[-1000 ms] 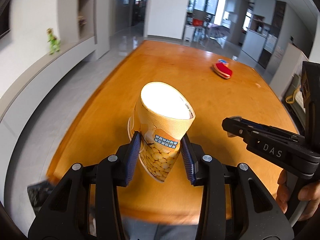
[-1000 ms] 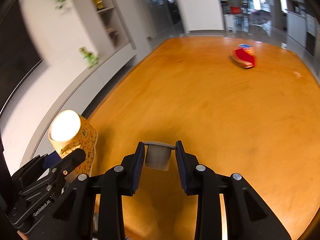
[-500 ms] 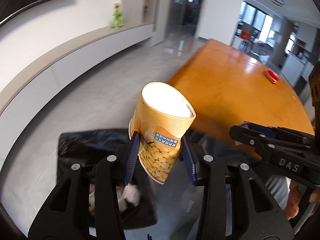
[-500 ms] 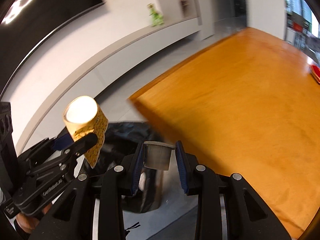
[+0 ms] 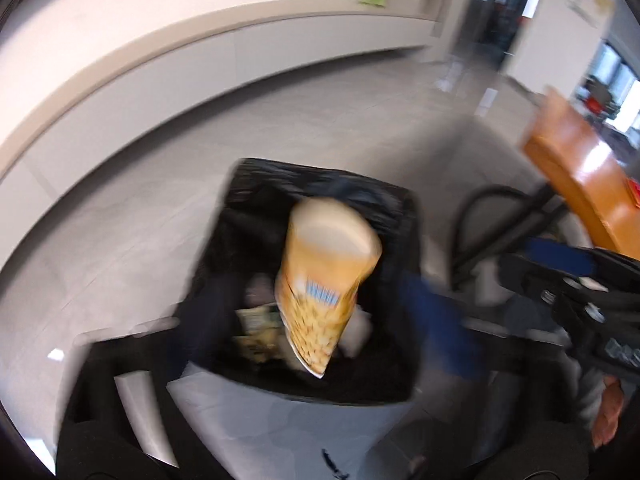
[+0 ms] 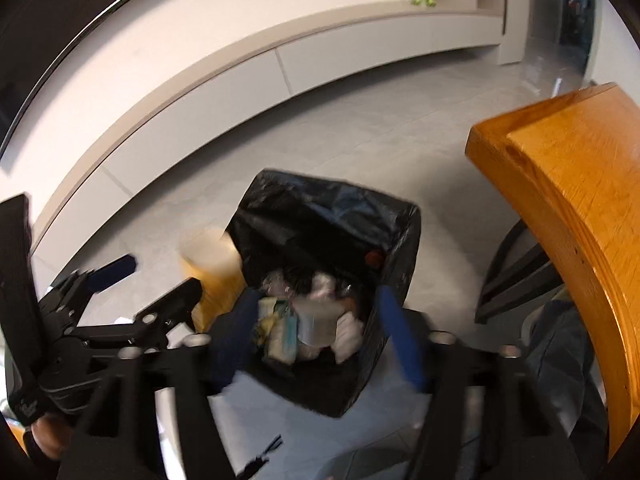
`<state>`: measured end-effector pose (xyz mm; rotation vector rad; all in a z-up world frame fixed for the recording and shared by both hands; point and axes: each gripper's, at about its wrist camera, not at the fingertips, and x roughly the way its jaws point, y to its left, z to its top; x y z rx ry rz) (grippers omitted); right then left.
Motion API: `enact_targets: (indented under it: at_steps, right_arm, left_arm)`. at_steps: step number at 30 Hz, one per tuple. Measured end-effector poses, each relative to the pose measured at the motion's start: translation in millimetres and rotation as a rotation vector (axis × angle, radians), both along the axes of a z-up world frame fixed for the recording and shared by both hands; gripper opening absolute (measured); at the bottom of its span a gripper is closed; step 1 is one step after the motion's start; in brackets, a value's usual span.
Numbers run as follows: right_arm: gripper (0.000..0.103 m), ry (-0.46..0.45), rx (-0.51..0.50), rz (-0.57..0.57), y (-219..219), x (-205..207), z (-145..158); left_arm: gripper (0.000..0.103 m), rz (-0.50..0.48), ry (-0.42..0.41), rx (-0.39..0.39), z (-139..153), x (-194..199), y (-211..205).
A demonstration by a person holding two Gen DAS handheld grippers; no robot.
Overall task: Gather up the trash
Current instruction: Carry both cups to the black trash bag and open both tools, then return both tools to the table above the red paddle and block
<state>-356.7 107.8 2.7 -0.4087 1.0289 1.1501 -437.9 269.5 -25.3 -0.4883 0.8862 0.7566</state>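
Yellow paper cup drops free between the left tool's opening jaws and the small grey cup leaves the widening right tool, both above the black-lined bin; keep them centred over it.

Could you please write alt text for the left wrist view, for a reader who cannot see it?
A yellow paper cup hangs between the left gripper's opening jaws, directly above a bin lined with a black bag that already holds trash. The picture is blurred; the right gripper and a corner of an orange table show at right.
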Motion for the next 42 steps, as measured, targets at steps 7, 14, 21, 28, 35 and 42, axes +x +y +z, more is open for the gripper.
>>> enact_targets:
  at_steps: [7, 14, 21, 28, 35, 42]
  right_arm:
    - [0.068, 0.01, 0.011, -0.003, -8.7, 4.7, 3.3]
    - [0.068, 0.016, 0.054, -0.043, -24.0, 19.7, 13.7]
    - [0.068, 0.014, 0.108, -0.126, -60.1, 50.9, 28.5]
    - [0.068, -0.017, 0.167, -0.242, -107.0, 89.8, 51.8]
    - [0.07, -0.036, 0.189, -0.389, -156.1, 135.6, 63.7]
    - [0.07, -0.056, 0.193, -0.525, -208.7, 178.9, 74.1]
  left_arm:
    - [0.097, 0.041, -0.009, -0.005, 4.3, -5.6, 13.5]
    - [0.097, -0.018, -0.021, -0.009, 9.7, 11.6, -3.0]
    - [0.097, -0.11, -0.035, 0.004, 24.1, 48.0, -24.1]
    - [0.097, -0.202, -0.068, 0.047, 53.2, 85.0, -48.1]
    - [0.097, -0.336, -0.092, 0.075, 75.3, 139.7, -83.1]
    - [0.097, -0.498, -0.104, 0.086, 91.2, 206.5, -133.2]
